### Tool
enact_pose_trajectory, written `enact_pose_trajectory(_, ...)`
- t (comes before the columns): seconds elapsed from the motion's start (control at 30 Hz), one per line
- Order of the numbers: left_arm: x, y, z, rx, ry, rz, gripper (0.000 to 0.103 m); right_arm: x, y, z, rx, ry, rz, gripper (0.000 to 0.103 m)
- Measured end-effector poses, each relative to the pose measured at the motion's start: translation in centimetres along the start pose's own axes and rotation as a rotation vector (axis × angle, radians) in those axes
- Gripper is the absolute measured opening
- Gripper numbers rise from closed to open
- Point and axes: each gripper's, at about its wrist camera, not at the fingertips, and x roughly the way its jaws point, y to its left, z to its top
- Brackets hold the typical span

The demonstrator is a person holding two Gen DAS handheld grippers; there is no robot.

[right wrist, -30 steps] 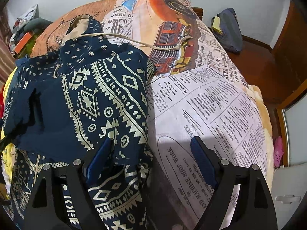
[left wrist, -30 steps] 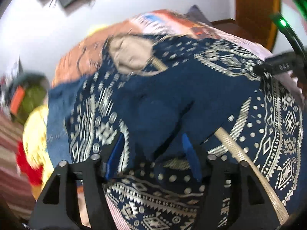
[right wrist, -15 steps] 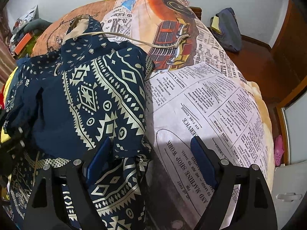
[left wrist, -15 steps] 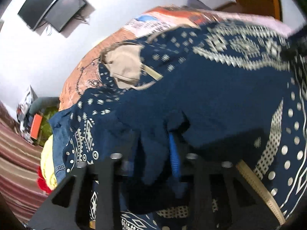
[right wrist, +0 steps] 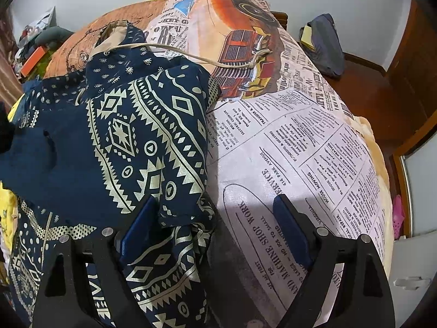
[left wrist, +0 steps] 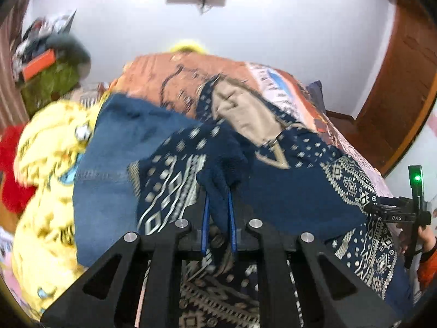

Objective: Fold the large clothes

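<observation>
A large navy garment with a cream geometric print (right wrist: 131, 142) lies on a bed; its beige waistband and drawstring (right wrist: 191, 54) trail toward the far end. My left gripper (left wrist: 218, 218) is shut on a fold of the navy garment (left wrist: 221, 164) and holds it raised. My right gripper (right wrist: 215, 224) is open at the garment's right edge, with its left finger (right wrist: 139, 227) against the cloth and its right finger (right wrist: 292, 229) over the newspaper-print bedsheet (right wrist: 300, 150). The right gripper also shows at the right of the left wrist view (left wrist: 398, 216).
A blue denim piece (left wrist: 109, 164), a yellow printed cloth (left wrist: 46, 164) and a red item (left wrist: 11, 169) lie left of the garment. A dark bag (right wrist: 325, 43) sits on the wooden floor beyond the bed. A wooden door (left wrist: 404, 82) stands at the right.
My left gripper closed on a fold of the navy garment and lifted it, swinging its view leftward. My right gripper stayed open and nearly still.
</observation>
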Motion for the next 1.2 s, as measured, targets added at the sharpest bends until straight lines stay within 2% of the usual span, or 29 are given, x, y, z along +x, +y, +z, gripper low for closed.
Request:
enact_pose_trajectory(0.17, 0.9, 1.9, -2.7, -0.041, 0.068, 0.016, 0.012, 0.1, 0.1, 0.0, 0.005, -0.002, -0.006, 0.087)
enact_pose_trajectory(0.3, 2.2, 3.5, -4.6, -0.07, 0.135, 0.109, 0.012, 0.1, 0.1, -0.1, 0.0, -0.003, -0.012, 0.087)
enact_pose_trajectory(0.4, 1.8, 4.5, -5.4, -0.1, 0.149, 0.075, 0.012, 0.1, 0.0, -0.1, 0.003, -0.002, -0.009, 0.087)
enact_pose_trajectory(0.47, 1.6, 4.6, -5.7, -0.083, 0.158, 0.089, 0.012, 0.2, 0.0, -0.2, 0.006, -0.004, -0.007, 0.087)
enact_pose_trajectory(0.53, 1.3, 4.6, -6.0, -0.045, 0.179, 0.144, 0.012, 0.2, 0.1, -0.2, 0.007, -0.006, -0.009, 0.087)
enact_pose_trajectory(0.6, 1.3, 5.0, -6.3, -0.025, 0.203, 0.181, 0.019, 0.2, 0.1, -0.2, 0.011, -0.004, -0.013, 0.087)
enact_pose_trajectory(0.7, 0.6, 5.6, -6.5, -0.026, 0.223, 0.16, 0.031, 0.1, 0.2, -0.1, 0.021, 0.004, -0.02, 0.087)
enact_pose_trajectory(0.83, -1.4, 5.6, -5.5, -0.02, 0.193, 0.143, 0.051, 0.0, 0.1, 0.3, 0.038, 0.039, -0.019, 0.087)
enact_pose_trajectory(1.07, -3.2, 3.7, -0.6, 0.063, 0.11, 0.165, 0.068, -1.0, 0.6, 2.1, -0.002, 0.04, -0.05, 0.087)
enact_pose_trajectory(1.2, -2.9, 2.4, 3.8, 0.086, 0.068, 0.152, 0.071, -3.2, 1.7, 4.4, -0.047, -0.025, -0.048, 0.087)
